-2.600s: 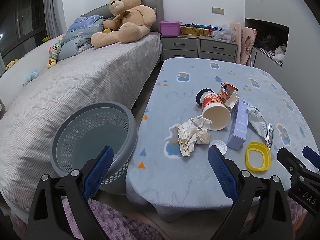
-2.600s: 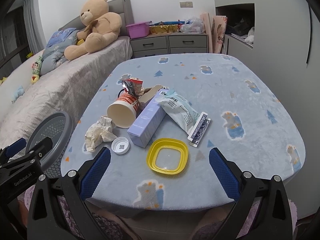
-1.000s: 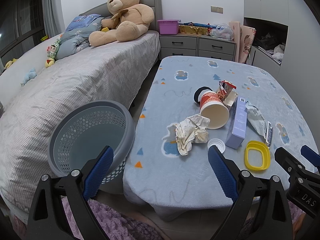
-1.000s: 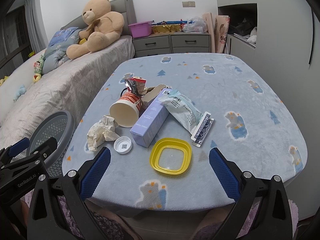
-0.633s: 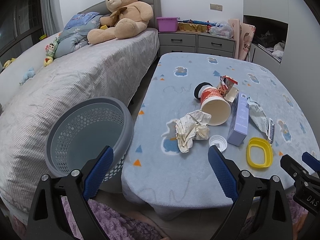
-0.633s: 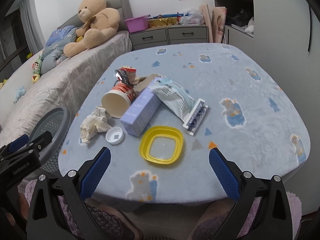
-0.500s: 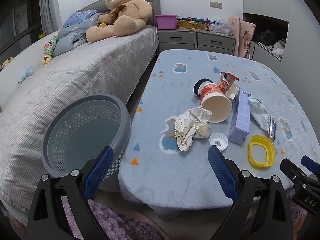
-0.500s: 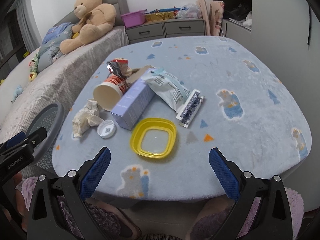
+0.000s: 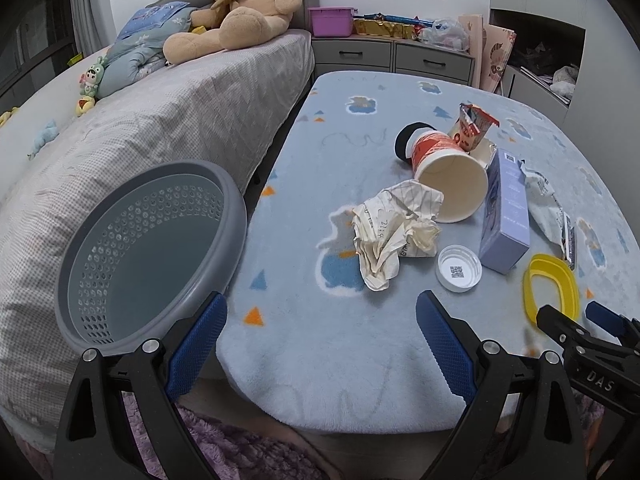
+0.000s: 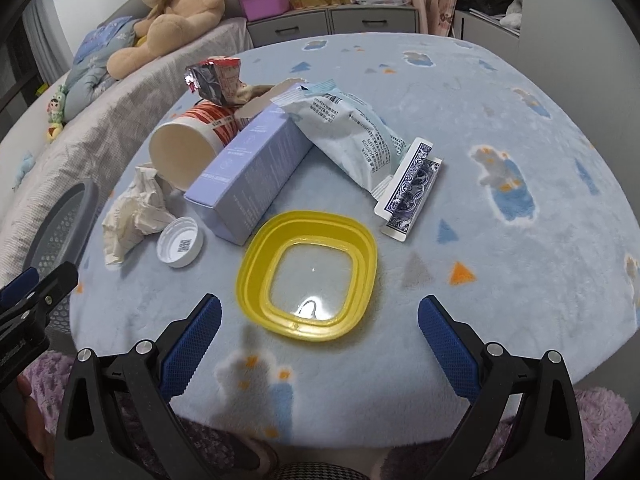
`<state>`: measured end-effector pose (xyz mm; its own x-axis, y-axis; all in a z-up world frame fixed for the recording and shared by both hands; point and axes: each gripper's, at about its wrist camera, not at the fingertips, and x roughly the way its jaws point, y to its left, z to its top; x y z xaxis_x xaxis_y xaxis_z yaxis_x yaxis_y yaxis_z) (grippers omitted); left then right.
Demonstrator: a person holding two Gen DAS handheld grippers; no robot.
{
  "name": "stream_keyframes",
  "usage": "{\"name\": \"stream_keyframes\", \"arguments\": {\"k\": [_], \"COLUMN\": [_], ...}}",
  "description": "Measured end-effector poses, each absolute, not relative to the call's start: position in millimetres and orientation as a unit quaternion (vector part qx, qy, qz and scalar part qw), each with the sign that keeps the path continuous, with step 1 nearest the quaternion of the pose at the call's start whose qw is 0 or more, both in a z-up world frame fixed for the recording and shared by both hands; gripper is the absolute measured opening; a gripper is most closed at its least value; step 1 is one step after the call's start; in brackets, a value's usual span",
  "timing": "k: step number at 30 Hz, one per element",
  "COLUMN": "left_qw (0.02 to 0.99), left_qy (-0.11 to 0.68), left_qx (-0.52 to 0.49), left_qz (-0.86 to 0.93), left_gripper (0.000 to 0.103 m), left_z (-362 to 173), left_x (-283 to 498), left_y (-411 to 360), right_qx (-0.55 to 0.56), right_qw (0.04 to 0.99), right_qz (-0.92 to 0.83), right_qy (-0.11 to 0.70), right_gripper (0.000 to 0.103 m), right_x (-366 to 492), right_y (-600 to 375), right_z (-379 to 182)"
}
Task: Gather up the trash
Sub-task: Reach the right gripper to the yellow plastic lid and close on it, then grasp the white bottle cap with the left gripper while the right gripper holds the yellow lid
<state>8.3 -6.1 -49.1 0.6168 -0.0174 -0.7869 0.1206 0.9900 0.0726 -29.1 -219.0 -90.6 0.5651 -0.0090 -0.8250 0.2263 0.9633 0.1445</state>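
Observation:
Trash lies on the blue table (image 10: 500, 128): a yellow lid (image 10: 308, 276), a lilac box (image 10: 252, 164), a crumpled paper (image 9: 394, 232), a white cap (image 9: 459, 268), a tipped paper cup (image 9: 448, 172), a pale snack bag (image 10: 348, 132), a foil wrapper (image 10: 214, 76) and a card pack (image 10: 410, 186). My right gripper (image 10: 320, 330) stands open just short of the yellow lid. At the table's near edge my left gripper (image 9: 322, 330) is open in front of the crumpled paper. A grey basket (image 9: 148, 248) stands left of the table.
A bed (image 9: 168, 120) with a teddy bear (image 9: 240, 4) and soft toys runs along the left. Grey drawers (image 9: 392, 56) with a purple bin (image 9: 332, 21) stand behind the table. A purple rug (image 9: 240, 452) lies below the near edge.
Both grippers have come forward and lower toward the table. The right one has closed in on the yellow lid. No trash has moved.

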Motion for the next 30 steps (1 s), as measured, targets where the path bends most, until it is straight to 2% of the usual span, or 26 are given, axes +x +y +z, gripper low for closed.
{"name": "stream_keyframes", "arguments": {"k": [11,14,16,17,30], "left_qw": [0.895,0.894,0.893,0.892,0.881], "left_qy": [0.440,0.442,0.444,0.444,0.461], "left_qx": [0.059,0.059,0.060,0.061,0.050], "left_qz": [-0.047,-0.048,-0.051,-0.053,-0.094], "left_gripper": [0.091,0.091,0.091,0.091,0.091], "left_z": [-56,-57,-57,-57,-62], "left_x": [13,13,13,12,11], "left_y": [-4,-6,-7,-9,-38], "right_qx": [0.075,0.062,0.063,0.064,0.091], "right_qw": [0.878,0.881,0.883,0.883,0.893], "right_qz": [-0.082,-0.083,-0.079,-0.077,-0.053], "right_qy": [0.465,0.462,0.459,0.458,0.437], "right_gripper": [0.095,0.084,0.073,0.071,0.070], "right_x": [-10,-10,-11,-12,-44], "right_y": [-207,-204,-204,-205,-219], "right_z": [-103,-102,-100,-99,-77]}}
